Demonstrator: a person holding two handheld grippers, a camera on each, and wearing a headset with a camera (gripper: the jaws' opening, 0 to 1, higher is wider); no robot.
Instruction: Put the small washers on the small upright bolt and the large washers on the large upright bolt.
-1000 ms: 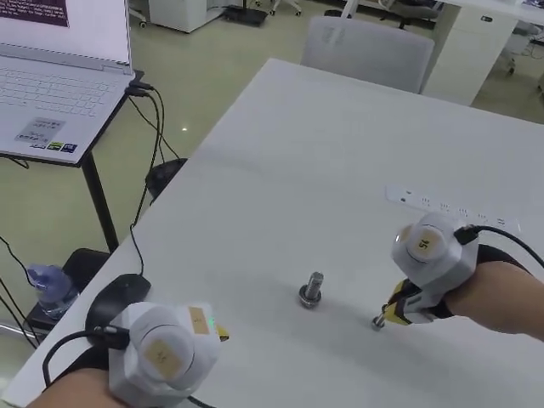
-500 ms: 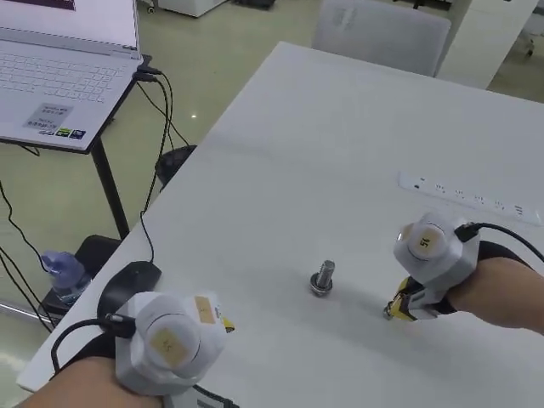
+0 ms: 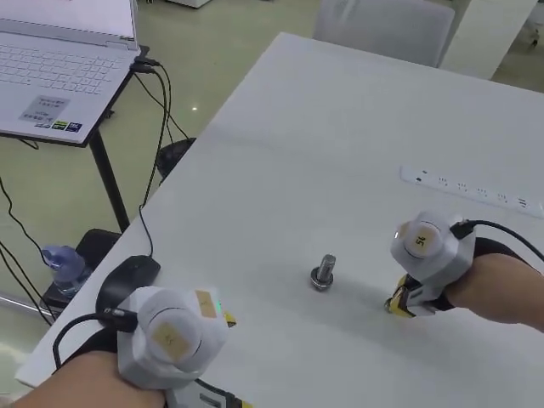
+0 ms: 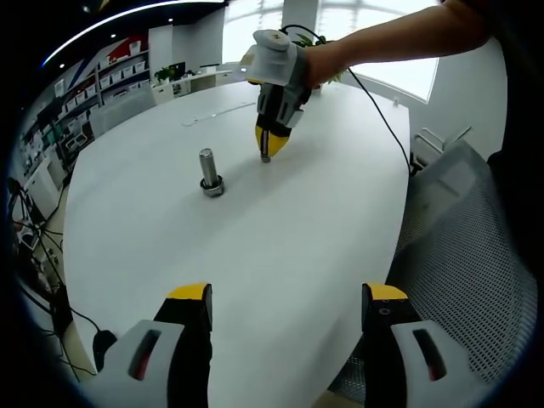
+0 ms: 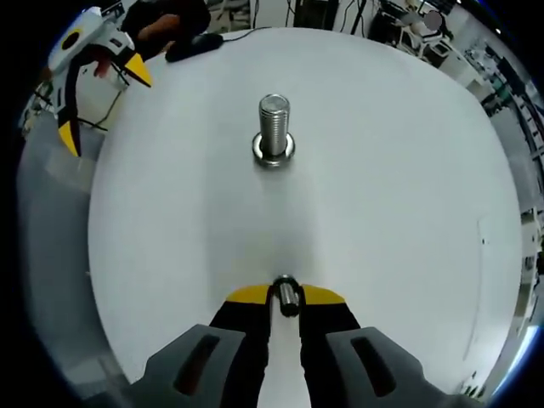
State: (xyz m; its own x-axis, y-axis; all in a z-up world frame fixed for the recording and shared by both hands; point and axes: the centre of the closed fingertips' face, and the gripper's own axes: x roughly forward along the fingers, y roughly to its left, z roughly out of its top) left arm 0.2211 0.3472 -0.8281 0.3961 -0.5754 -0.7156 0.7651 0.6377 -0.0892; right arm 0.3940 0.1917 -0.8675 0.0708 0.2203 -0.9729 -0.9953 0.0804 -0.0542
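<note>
Since a second ago the right gripper (image 3: pixel 398 306) has edged over the small bolt (image 5: pixel 286 296), and its jaws are pinched on the bolt, which stands on the table (image 3: pixel 297 170). Nearby, the large bolt (image 3: pixel 324 270) stands unmoved with a washer (image 5: pixel 273 151) at its base. At the table's near edge the left gripper (image 4: pixel 287 293) hangs with its jaws wide apart.

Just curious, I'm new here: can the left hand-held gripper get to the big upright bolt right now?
Probably yes. The left hand-held gripper is open, and only bare table lies between it and the big bolt. The right hand-held gripper, shut on the small bolt, stands beside that path, not across it.
</note>
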